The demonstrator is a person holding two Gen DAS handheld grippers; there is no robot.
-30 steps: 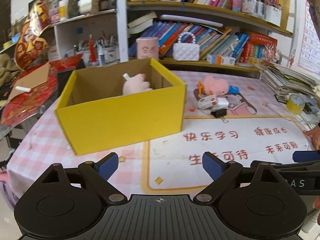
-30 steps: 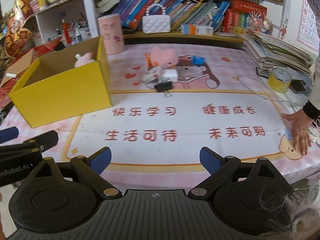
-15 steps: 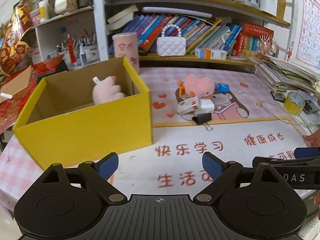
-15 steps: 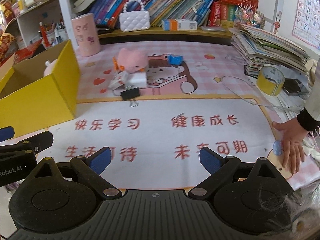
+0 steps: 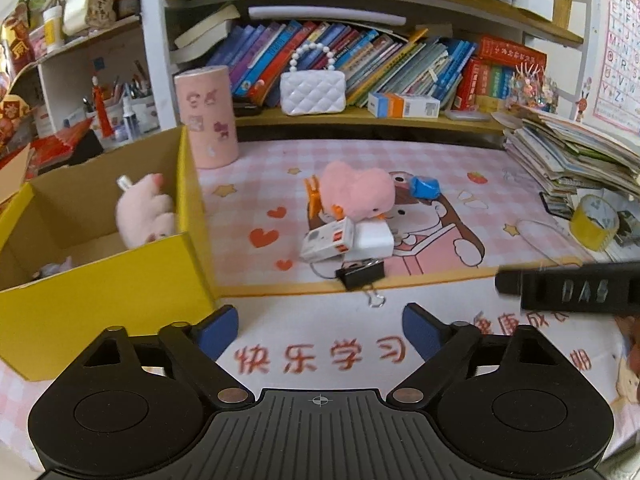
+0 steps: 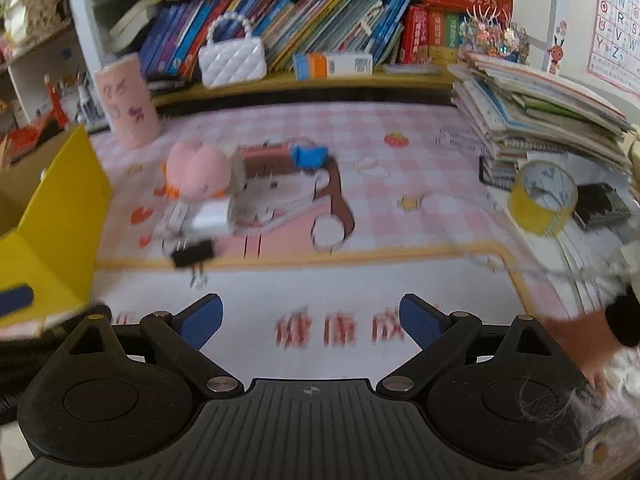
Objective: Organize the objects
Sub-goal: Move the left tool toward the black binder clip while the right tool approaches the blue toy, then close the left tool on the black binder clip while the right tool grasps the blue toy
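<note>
A yellow cardboard box stands at the left with a pink plush toy inside. On the mat lies a small pile: a pink plush heart, an orange clip, a white box, a white charger, a black binder clip and a blue piece. My left gripper hangs just short of the pile, its jaws closing with nothing between them. My right gripper is open and empty over the mat's printed words; the pile lies ahead to its left.
Shelves of books with a white quilted purse and a pink cylinder run along the back. A stack of books and a yellow tape roll sit at the right. A person's hand rests on the mat's right edge.
Both grippers have slid to the right along the table, so the yellow box has drifted to the left edge and the pile now lies straight ahead. The left jaws have narrowed slightly.
</note>
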